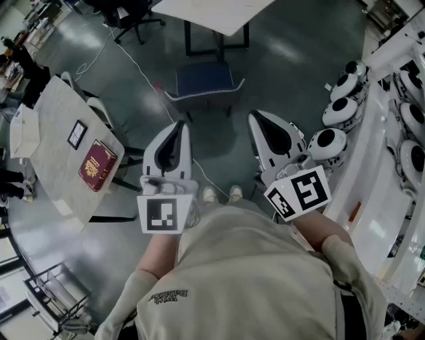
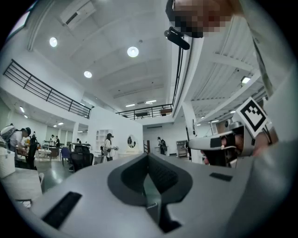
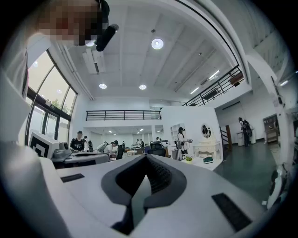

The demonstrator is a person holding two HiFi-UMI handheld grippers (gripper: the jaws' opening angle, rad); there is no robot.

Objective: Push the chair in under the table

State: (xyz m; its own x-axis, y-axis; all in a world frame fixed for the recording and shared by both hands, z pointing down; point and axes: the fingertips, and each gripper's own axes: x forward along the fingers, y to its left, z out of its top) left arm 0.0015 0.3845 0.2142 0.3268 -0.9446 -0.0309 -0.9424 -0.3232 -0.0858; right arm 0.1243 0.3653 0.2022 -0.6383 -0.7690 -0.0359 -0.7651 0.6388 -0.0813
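In the head view a chair (image 1: 202,83) with a dark blue seat and pale frame stands on the grey floor, pulled out in front of a white table (image 1: 212,14) at the top edge. My left gripper (image 1: 175,126) and right gripper (image 1: 255,118) are held side by side at waist height, pointing level toward the chair and well short of it. Both are shut with nothing between the jaws. The left gripper view shows its closed jaws (image 2: 149,156) against a large hall, and the right gripper view shows its closed jaws (image 3: 146,158) the same way.
A marble-topped table (image 1: 60,119) at the left carries a red book (image 1: 97,165) and a small framed card (image 1: 77,134). A row of white round robot heads (image 1: 339,109) lines the right side. A white cable (image 1: 143,70) runs across the floor. My shoes (image 1: 222,194) stand below the grippers.
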